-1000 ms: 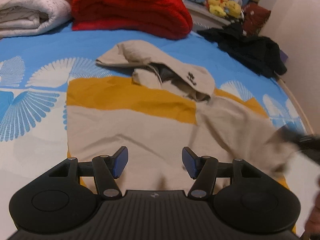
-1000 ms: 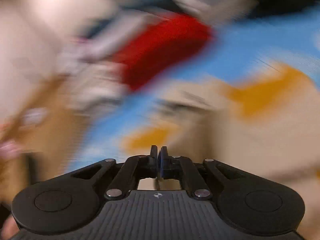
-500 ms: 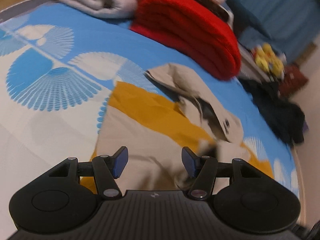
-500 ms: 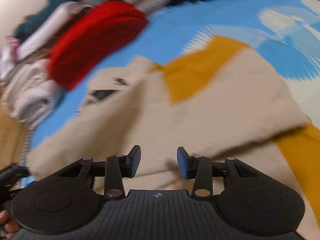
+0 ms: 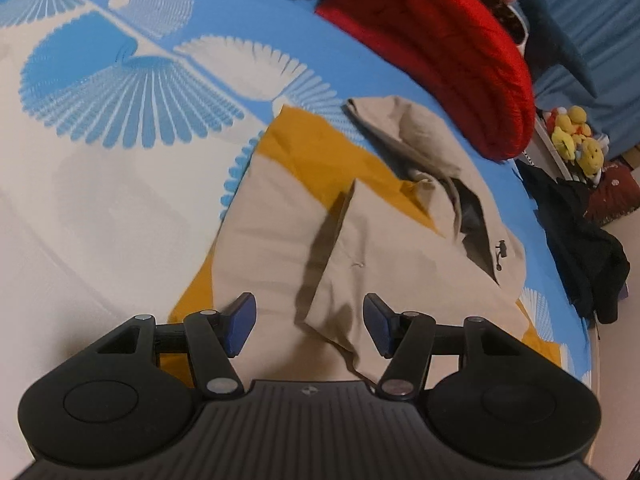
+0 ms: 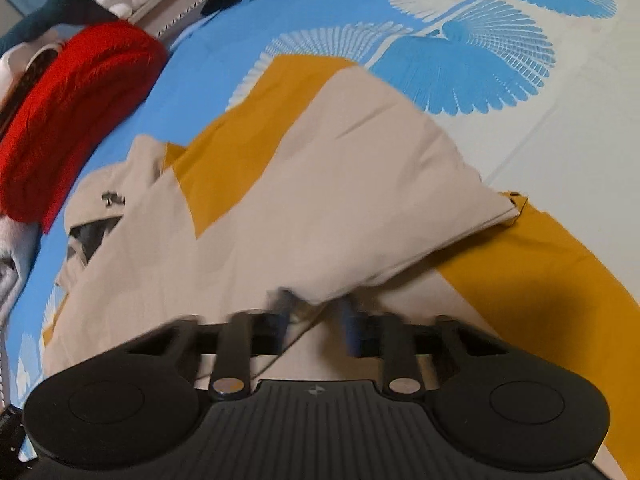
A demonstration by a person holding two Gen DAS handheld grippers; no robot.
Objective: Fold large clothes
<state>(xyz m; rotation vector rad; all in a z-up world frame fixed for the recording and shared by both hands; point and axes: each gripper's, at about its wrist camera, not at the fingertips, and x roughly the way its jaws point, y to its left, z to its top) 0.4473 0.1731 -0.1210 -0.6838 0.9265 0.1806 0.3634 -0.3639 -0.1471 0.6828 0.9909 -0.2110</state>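
A beige and mustard hooded garment [image 5: 360,248] lies spread on the bed, its hood [image 5: 472,216] toward the red blanket. One beige flap is folded over the body, and its edge runs down between my left gripper's fingers. The left gripper [image 5: 308,324] hovers close over it, open, pads clear of the cloth. In the right wrist view the same garment [image 6: 320,200] fills the middle. My right gripper [image 6: 314,320] is low on it with blurred fingers; its jaws are closing, with a fold of beige cloth between them and a gap still showing.
The bed sheet [image 5: 120,200] is blue and white with fan shapes. A folded red blanket [image 5: 440,40] and pale bedding lie at the head end. Black clothes [image 5: 580,240] and yellow plush toys [image 5: 576,136] sit at the right edge by the wall.
The left gripper rolled and sank closer to the garment, staying open. The right gripper went from shut to open, dropped onto the cloth, and its fingers now draw together. A beige flap now lies over the body.
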